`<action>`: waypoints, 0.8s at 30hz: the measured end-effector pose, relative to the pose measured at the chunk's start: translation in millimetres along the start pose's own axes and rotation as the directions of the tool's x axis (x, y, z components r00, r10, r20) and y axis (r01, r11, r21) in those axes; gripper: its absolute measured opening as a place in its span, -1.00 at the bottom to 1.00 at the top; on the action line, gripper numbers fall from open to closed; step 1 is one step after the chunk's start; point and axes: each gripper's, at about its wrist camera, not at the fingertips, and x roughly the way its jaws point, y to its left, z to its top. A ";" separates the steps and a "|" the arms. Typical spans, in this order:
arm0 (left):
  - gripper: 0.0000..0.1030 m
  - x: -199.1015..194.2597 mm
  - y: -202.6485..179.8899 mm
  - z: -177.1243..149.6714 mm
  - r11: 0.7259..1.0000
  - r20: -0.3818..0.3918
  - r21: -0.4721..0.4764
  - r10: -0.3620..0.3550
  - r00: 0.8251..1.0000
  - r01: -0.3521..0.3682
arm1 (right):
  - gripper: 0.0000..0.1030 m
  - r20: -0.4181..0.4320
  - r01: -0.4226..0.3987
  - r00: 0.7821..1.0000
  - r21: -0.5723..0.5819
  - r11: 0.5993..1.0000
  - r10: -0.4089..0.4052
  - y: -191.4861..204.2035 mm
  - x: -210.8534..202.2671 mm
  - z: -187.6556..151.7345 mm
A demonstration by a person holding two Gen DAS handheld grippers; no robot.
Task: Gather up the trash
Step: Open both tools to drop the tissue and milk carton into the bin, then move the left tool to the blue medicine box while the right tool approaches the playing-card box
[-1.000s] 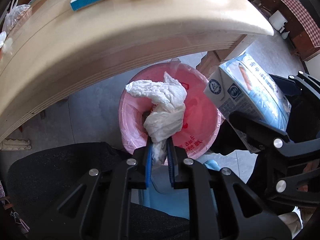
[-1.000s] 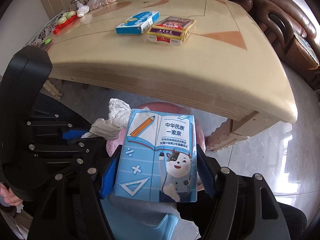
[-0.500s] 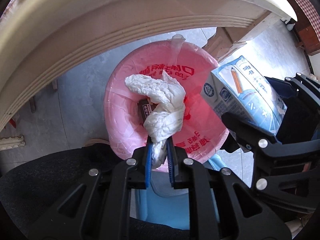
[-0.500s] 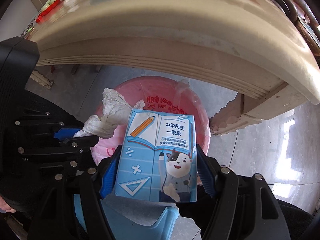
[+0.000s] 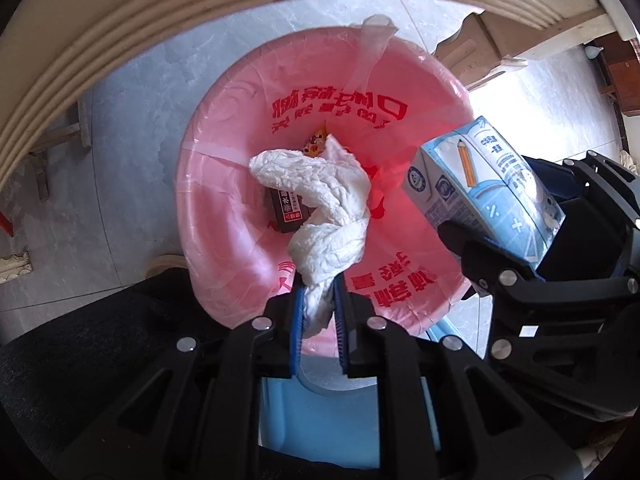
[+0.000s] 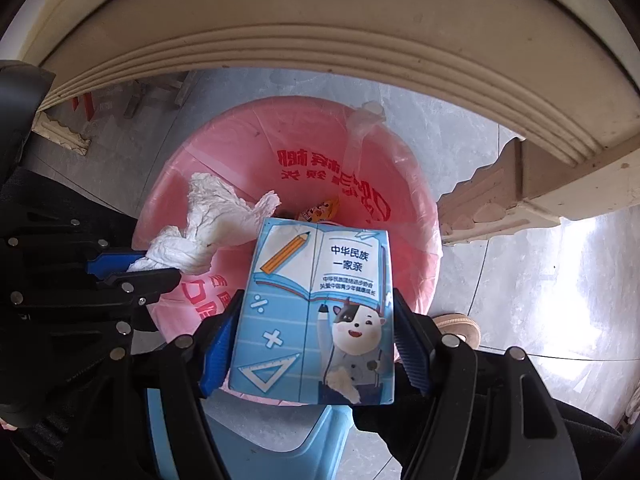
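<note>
My left gripper (image 5: pixel 319 322) is shut on a crumpled white tissue (image 5: pixel 328 216), which hangs over the mouth of a bin lined with a pink bag (image 5: pixel 224 200). My right gripper (image 6: pixel 316 340) is shut on a blue milk carton (image 6: pixel 316 312) with a cartoon cow, held over the near right part of the same pink-lined bin (image 6: pixel 412 208). From the left wrist view the milk carton (image 5: pixel 484 192) shows at the right; from the right wrist view the tissue (image 6: pixel 208 224) and left gripper (image 6: pixel 136 268) show at the left. A dark packet (image 5: pixel 288 212) and an orange wrapper (image 5: pixel 316 142) lie inside the bin.
The cream table edge (image 6: pixel 320 36) arches over the bin, with a carved table leg (image 6: pixel 512 192) to its right. A pale blue plastic stool (image 5: pixel 316 412) sits below the grippers. Grey tiled floor (image 5: pixel 132 120) surrounds the bin. A dark trouser leg (image 5: pixel 100 340) fills the lower left.
Both grippers have sunk toward the pink-lined bin, which now looks larger. The tabletop and its boxes have slid out of view. The tissue and the carton stay gripped.
</note>
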 end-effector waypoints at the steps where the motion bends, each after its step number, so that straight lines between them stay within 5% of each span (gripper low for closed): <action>1: -0.72 4.4 -1.8 1.8 1.000 -0.007 0.000 0.002 1.000 -0.002 | 0.31 -0.006 0.004 1.000 -0.003 1.000 -0.004 0.3 2.4 -0.4; 11: -0.72 26.4 8.4 11.1 0.999 -0.075 -0.040 -0.026 0.997 0.023 | 0.32 -0.040 -0.018 0.999 -0.012 1.000 0.018 -3.1 22.7 2.1; 18: -0.07 26.6 13.4 15.0 0.997 -0.075 -0.060 0.051 0.996 -0.055 | 0.48 -0.050 -0.004 0.999 0.016 1.000 0.004 -10.4 24.1 4.2; 24: 0.07 23.2 15.4 16.9 0.995 -0.057 -0.066 0.070 0.996 -0.074 | 0.54 -0.043 -0.008 0.999 0.032 0.999 0.009 -14.3 21.9 3.9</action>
